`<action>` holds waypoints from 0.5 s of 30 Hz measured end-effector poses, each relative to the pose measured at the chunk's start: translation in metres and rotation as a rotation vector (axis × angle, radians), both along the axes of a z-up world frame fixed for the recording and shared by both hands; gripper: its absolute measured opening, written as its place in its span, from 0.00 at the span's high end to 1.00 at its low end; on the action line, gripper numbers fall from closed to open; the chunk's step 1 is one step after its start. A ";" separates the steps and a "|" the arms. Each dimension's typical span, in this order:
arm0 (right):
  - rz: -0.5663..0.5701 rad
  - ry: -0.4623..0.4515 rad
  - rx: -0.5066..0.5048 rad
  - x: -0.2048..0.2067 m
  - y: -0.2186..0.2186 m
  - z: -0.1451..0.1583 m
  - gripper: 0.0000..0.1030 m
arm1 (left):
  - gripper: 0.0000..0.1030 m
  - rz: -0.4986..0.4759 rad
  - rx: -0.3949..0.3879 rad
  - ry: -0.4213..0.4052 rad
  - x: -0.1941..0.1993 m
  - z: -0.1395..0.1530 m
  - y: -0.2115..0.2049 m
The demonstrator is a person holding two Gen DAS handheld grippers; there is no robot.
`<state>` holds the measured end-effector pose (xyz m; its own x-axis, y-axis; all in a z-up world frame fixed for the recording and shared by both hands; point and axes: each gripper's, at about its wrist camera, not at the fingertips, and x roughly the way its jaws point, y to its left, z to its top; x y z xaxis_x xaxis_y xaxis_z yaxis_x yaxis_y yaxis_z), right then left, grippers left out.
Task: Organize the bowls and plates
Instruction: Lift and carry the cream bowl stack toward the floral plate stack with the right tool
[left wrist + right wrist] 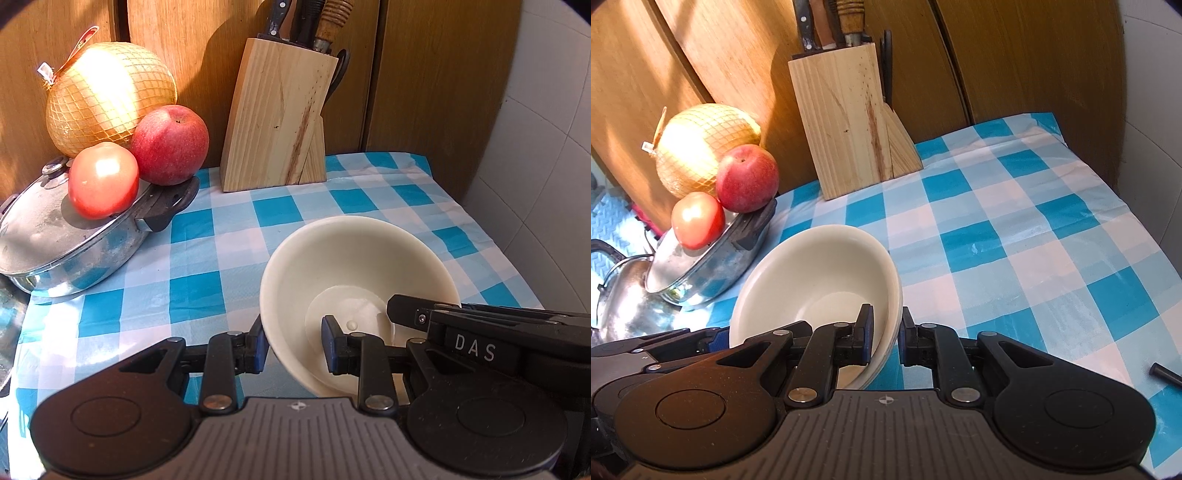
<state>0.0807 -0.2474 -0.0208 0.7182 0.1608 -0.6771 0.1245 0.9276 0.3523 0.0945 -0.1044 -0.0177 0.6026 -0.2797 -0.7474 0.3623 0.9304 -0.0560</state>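
Observation:
A cream bowl (354,266) hangs over the blue-and-white checked cloth (229,236), gripped from both sides. My left gripper (295,345) is shut on its left rim, one pad outside the wall and one inside. My right gripper (886,334) is shut on the right rim of the same bowl (820,269). A second rim shows just under the first there, so it looks like two nested bowls. The right gripper (406,314) also reaches in from the right of the left wrist view. The left gripper's fingers (713,339) show at the bowl's far side in the right wrist view.
A wooden knife block (277,118) stands at the back against the wood panels. To the left, a tomato (103,181) and an apple (170,144) rest on a lidded steel pot (74,247), with a netted pomelo (107,96) behind. A kettle (624,295) and a black rod (1165,373) sit at the edges.

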 end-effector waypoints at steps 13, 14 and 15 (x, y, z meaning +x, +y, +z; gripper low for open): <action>0.043 -0.052 0.004 -0.028 0.012 0.019 0.82 | 0.77 0.030 -0.020 -0.033 -0.031 0.016 0.017; 0.046 -0.054 0.004 -0.029 0.013 0.020 0.82 | 0.77 0.034 -0.021 -0.037 -0.035 0.017 0.020; 0.052 -0.055 0.004 -0.032 0.014 0.021 0.82 | 0.77 0.036 -0.021 -0.040 -0.038 0.018 0.021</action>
<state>0.0488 -0.2329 0.0001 0.7452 0.2010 -0.6358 0.0567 0.9309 0.3608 0.0567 -0.0831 0.0000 0.6423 -0.2724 -0.7164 0.3306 0.9418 -0.0617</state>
